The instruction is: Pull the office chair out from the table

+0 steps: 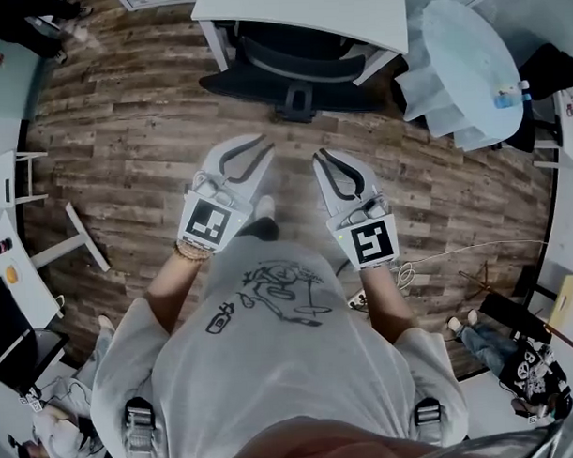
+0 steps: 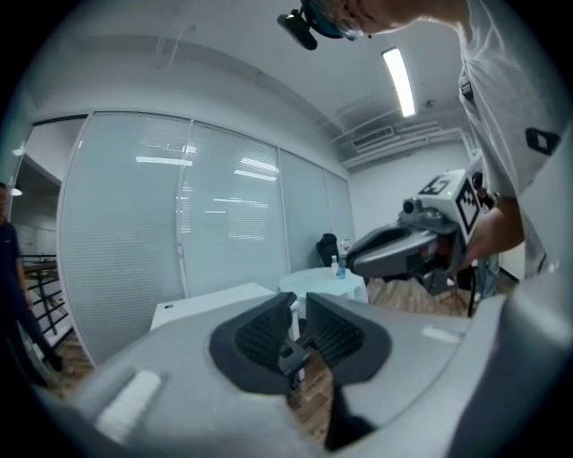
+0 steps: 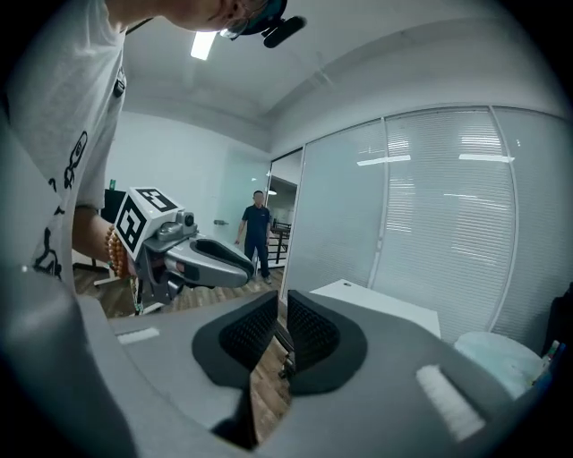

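Observation:
The black office chair [image 1: 295, 68] stands at the top of the head view, its seat partly under the white table [image 1: 298, 12] and its back toward me. Both grippers hover over the wood floor short of the chair, touching nothing. My left gripper [image 1: 263, 147] points up and to the right; its jaws show a narrow gap with nothing between them [image 2: 300, 309]. My right gripper [image 1: 321, 156] sits beside it, about a hand's width away, jaws also slightly apart and empty [image 3: 282, 309]. Each gripper view shows the other gripper beside it, and the white table [image 2: 215, 304] [image 3: 385, 304] beyond.
A round table with a white cover [image 1: 468, 67] and a bottle [image 1: 509, 98] stands right of the chair. A white desk [image 1: 16, 270] lies at the left edge. A person [image 3: 257, 228] stands by the glass wall. Gear and cables lie on the floor at lower right [image 1: 476, 282].

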{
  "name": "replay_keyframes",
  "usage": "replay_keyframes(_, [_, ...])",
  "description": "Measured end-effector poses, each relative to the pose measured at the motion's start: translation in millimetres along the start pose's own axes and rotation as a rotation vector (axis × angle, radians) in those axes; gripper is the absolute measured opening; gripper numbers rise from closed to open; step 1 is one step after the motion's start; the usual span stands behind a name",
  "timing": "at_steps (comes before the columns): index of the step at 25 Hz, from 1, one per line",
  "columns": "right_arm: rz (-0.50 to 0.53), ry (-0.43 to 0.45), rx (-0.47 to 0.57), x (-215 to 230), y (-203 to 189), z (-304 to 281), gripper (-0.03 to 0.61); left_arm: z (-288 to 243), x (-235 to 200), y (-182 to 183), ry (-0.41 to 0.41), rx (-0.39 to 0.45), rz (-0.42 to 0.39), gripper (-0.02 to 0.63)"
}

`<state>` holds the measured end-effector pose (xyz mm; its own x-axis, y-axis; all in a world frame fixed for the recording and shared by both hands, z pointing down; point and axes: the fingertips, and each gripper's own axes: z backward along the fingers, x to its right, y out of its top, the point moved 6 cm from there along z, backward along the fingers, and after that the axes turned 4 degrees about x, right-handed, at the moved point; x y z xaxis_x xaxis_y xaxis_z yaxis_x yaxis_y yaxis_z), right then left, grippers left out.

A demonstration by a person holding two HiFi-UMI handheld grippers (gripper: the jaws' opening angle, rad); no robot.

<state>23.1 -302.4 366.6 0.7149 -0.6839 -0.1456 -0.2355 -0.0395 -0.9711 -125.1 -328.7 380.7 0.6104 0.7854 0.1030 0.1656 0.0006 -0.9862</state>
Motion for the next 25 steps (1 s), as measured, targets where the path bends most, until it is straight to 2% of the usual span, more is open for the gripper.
replay_keyframes(10, [0.153,0.003,-0.163,55,-61,-51,0.067,-60,-48,-67,-0.072,-0.168,-0.126,0.106])
replay_keyframes(17, [0.286,0.056,-0.276,80,-110,-81,0.111,-94,-68,-116,-0.129,-0.304,-0.295,0.127])
replay_keyframes(25, [0.414,0.130,-0.397,98,-159,-104,0.161,-115,-80,-160,-0.212,-0.423,-0.447,0.175])
